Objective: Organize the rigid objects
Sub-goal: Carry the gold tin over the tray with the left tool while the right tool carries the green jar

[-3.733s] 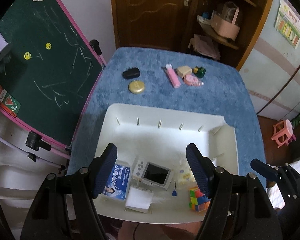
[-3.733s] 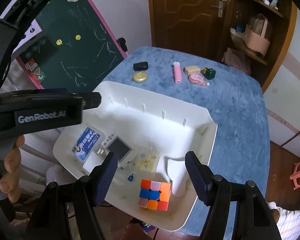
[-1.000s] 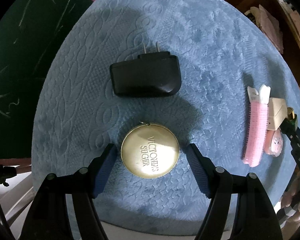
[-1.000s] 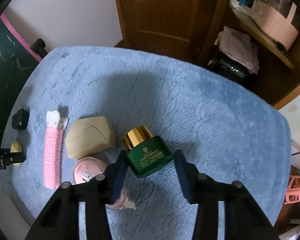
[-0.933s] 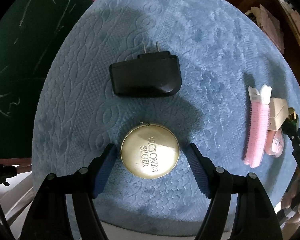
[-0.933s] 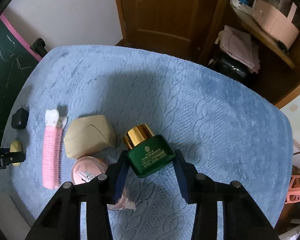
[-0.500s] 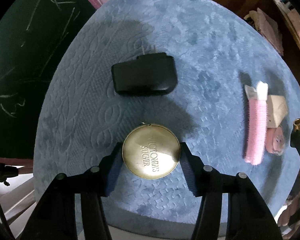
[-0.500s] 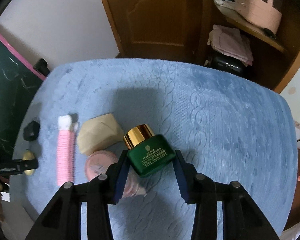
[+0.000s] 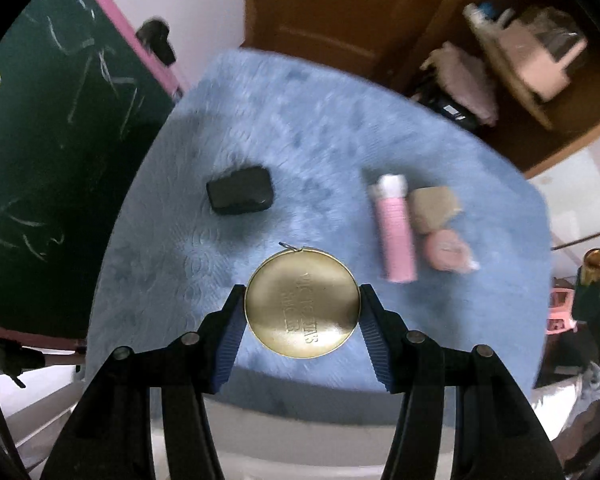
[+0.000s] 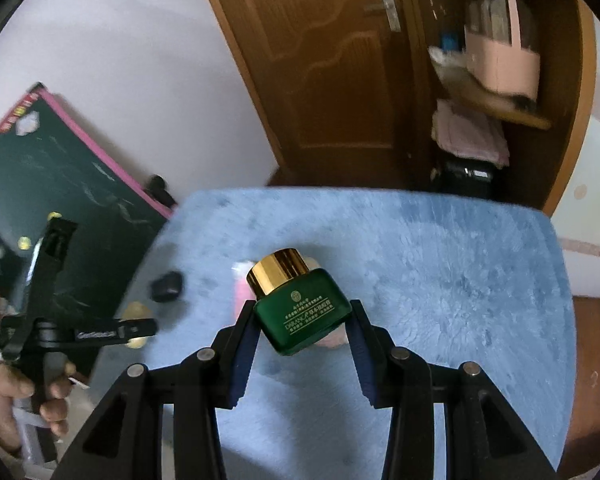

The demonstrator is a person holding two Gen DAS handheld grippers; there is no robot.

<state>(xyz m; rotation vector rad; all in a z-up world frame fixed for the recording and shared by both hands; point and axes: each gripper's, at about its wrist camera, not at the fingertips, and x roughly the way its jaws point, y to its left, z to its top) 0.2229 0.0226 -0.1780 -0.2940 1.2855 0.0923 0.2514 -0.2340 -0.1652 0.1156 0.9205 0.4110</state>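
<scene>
My left gripper (image 9: pixel 302 300) is shut on a round gold tin (image 9: pixel 301 303) and holds it above the blue table cover (image 9: pixel 320 128). My right gripper (image 10: pixel 302 312) is shut on a green bottle with a gold cap (image 10: pixel 300 308), lifted above the cover (image 10: pixel 460 280). The bottle also shows at the right edge of the left wrist view (image 9: pixel 598 280). On the cover lie a black charger (image 9: pixel 240 191), a pink hair roller (image 9: pixel 396 232), a tan block (image 9: pixel 434 208) and a pink round dispenser (image 9: pixel 448 250). The left gripper with the tin shows in the right wrist view (image 10: pixel 136 330).
A green chalkboard with a pink frame (image 9: pixel 40 140) leans at the left of the table. A brown door (image 10: pixel 320 60) and a wooden shelf with a pink basket (image 10: pixel 500 60) stand behind the table. A pink stool (image 9: pixel 560 308) is on the floor at the right.
Both grippers have risen and pulled back from the cover, the left with the gold tin, the right with the green bottle. The other objects have stayed where they lay.
</scene>
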